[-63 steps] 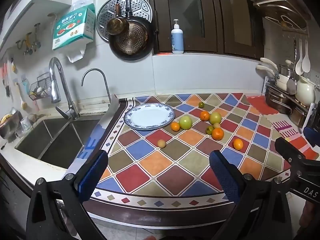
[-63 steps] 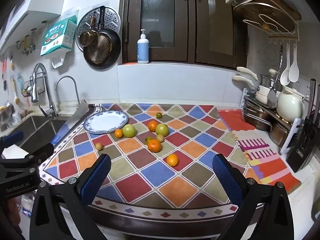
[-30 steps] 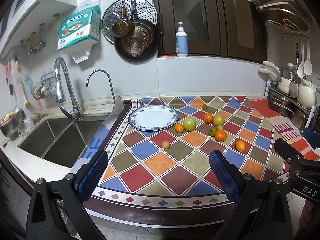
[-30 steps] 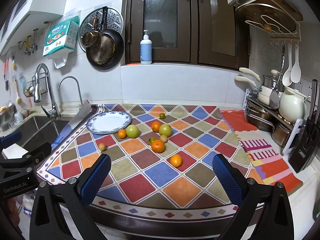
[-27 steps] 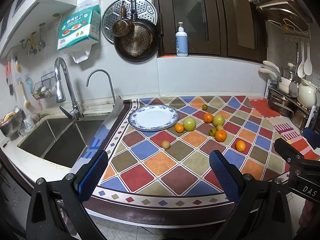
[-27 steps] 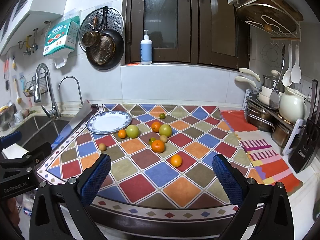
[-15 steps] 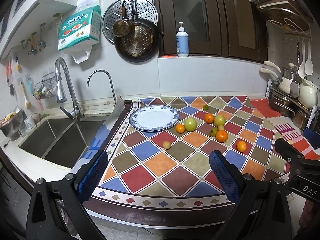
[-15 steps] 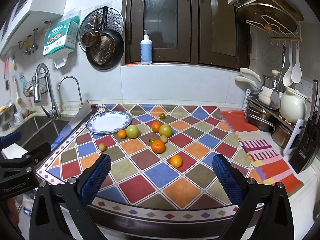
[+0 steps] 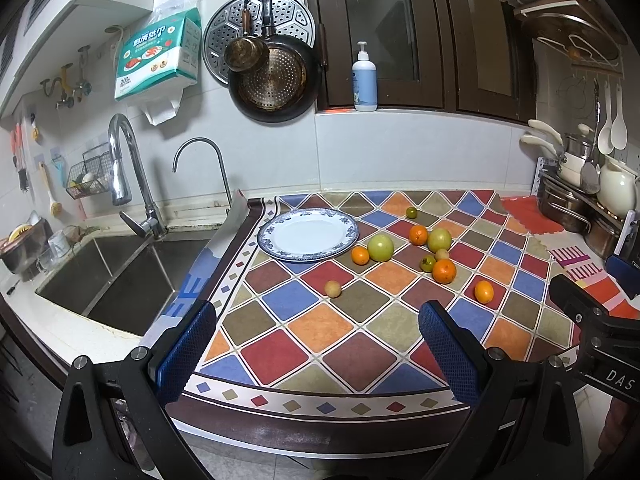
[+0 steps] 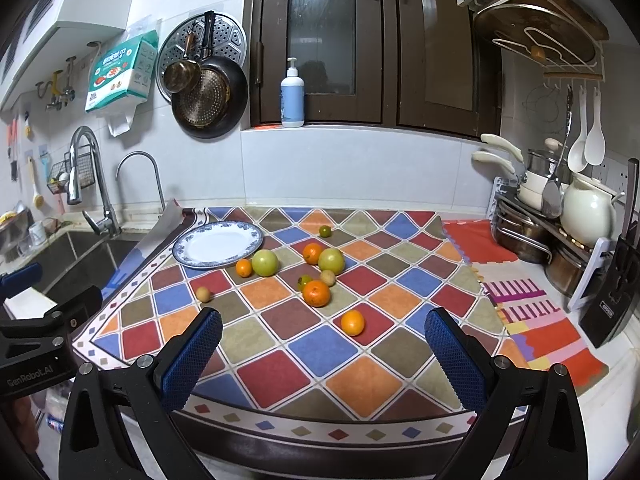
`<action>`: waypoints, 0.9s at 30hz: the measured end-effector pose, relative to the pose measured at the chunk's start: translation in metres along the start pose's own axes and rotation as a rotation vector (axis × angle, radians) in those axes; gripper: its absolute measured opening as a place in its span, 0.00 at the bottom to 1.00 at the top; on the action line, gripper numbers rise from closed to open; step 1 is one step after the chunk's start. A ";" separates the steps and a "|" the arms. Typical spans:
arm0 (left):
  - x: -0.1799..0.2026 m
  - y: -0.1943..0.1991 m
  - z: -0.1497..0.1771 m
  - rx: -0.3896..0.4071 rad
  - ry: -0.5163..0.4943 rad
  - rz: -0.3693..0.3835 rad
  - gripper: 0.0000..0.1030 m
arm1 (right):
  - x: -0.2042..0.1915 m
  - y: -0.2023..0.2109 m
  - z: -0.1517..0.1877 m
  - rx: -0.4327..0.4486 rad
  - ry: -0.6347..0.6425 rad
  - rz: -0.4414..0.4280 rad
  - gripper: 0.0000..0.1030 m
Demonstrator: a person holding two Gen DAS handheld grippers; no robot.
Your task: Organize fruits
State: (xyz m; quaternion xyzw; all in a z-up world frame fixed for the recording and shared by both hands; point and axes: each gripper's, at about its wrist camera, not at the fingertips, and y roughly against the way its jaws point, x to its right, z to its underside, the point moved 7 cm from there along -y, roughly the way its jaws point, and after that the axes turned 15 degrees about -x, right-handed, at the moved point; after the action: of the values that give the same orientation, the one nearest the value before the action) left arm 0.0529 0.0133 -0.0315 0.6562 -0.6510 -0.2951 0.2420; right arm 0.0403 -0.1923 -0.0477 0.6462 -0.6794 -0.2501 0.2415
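A blue-rimmed white plate [image 9: 307, 234] [image 10: 218, 243] lies bare at the back left of the colourful diamond-patterned mat. Several fruits are scattered to its right: two green apples [image 9: 380, 247] [image 9: 439, 240], oranges [image 9: 444, 271] [image 9: 483, 291] [image 9: 360, 255], small green citrus [image 9: 411, 212], and a small tan fruit [image 9: 333, 289]. In the right wrist view the nearest orange [image 10: 352, 322] lies ahead of the fingers. My left gripper [image 9: 318, 350] and right gripper [image 10: 324, 354] both hover open over the counter's front edge, holding nothing.
A steel sink [image 9: 116, 272] with two taps lies left of the mat. A dish rack with pots and a white kettle [image 10: 588, 210] stands at the right, a knife block [image 10: 618, 280] nearer. Pans hang on the back wall; a soap bottle [image 9: 364, 80] stands on the sill.
Both views have shifted only slightly; the counter sits a little lower than 2 seconds ago. The fruits and plate have not moved, and both grippers stay open.
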 end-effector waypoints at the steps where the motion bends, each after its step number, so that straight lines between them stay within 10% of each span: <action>1: 0.000 0.000 0.000 0.000 0.000 0.000 1.00 | 0.000 0.000 0.000 0.000 0.000 -0.001 0.99; 27: 0.001 -0.012 -0.007 -0.022 -0.009 -0.008 1.00 | -0.003 -0.009 -0.004 -0.018 -0.009 -0.005 0.99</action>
State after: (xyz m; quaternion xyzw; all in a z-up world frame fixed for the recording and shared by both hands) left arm 0.0670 0.0126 -0.0350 0.6549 -0.6461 -0.3060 0.2451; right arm 0.0497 -0.1900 -0.0509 0.6444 -0.6767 -0.2596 0.2437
